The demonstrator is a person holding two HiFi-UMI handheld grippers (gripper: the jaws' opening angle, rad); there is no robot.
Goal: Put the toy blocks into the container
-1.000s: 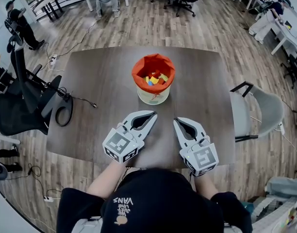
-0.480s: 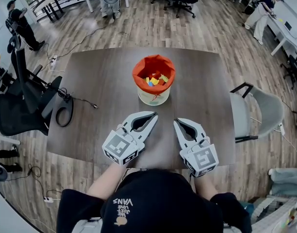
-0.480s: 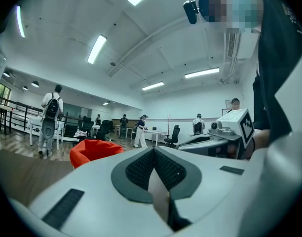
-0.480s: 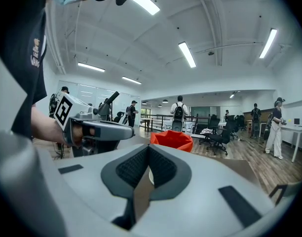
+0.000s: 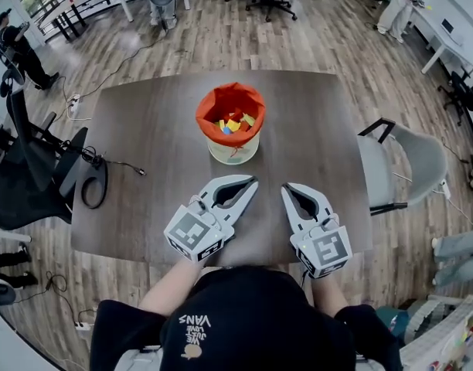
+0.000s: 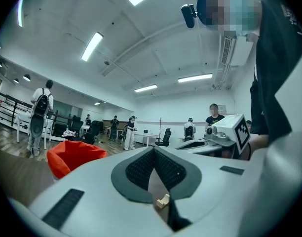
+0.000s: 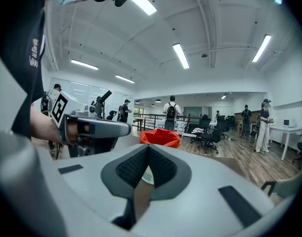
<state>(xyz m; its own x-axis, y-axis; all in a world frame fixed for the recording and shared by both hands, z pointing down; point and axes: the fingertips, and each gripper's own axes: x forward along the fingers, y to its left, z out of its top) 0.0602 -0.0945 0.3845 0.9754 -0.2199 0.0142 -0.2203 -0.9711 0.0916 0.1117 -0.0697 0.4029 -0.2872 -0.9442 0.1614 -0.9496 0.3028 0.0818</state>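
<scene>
An orange-lined container (image 5: 229,132) stands mid-table holding several coloured toy blocks (image 5: 232,123). It also shows as an orange bag (image 6: 72,156) at the left of the left gripper view and as an orange rim (image 7: 160,136) ahead in the right gripper view. My left gripper (image 5: 252,182) rests on the table near the front edge, jaws shut with nothing between them. My right gripper (image 5: 286,188) rests beside it, also shut and empty. Both tips point toward the container, a short way from it. No loose block is visible on the table.
The dark wooden table (image 5: 151,130) has a black cable and headset (image 5: 93,178) at its left edge. A grey chair (image 5: 410,165) stands to the right and black office chairs (image 5: 24,168) to the left. People stand at the room's far side.
Both grippers have stayed in place, shut. The head camera shifted a little, so the container appears slightly farther left and up.
</scene>
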